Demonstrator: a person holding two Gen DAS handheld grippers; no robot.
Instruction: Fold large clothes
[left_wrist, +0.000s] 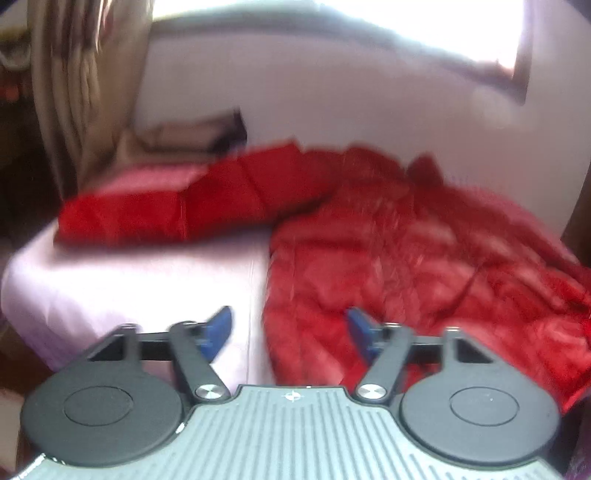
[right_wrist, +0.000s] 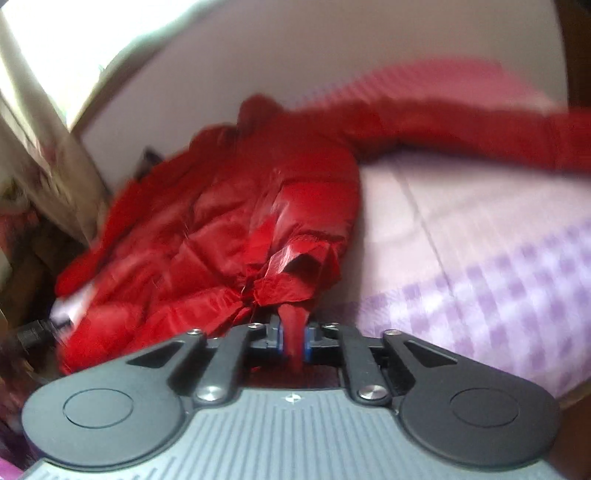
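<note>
A big red puffer jacket (left_wrist: 406, 251) lies crumpled on a pale pink bed sheet (left_wrist: 147, 280), one sleeve (left_wrist: 177, 203) stretched out to the left. My left gripper (left_wrist: 290, 328) hovers over the jacket's near edge, open, its blue fingertips (left_wrist: 218, 326) wide apart with nothing pinched. In the right wrist view the same jacket (right_wrist: 221, 221) is bunched at the left, a sleeve (right_wrist: 461, 125) trailing to the far right. My right gripper (right_wrist: 293, 338) is shut on a fold of the jacket's hem, red fabric squeezed between the blue pads (right_wrist: 281, 338).
A beige curtain (left_wrist: 81, 92) hangs at the bed's far left under a bright window (left_wrist: 332, 14). A white wall (left_wrist: 332, 103) runs behind the bed. A lilac checked cover (right_wrist: 498, 288) spreads over the bed's right part. Dark clutter (right_wrist: 26, 288) sits beside the bed.
</note>
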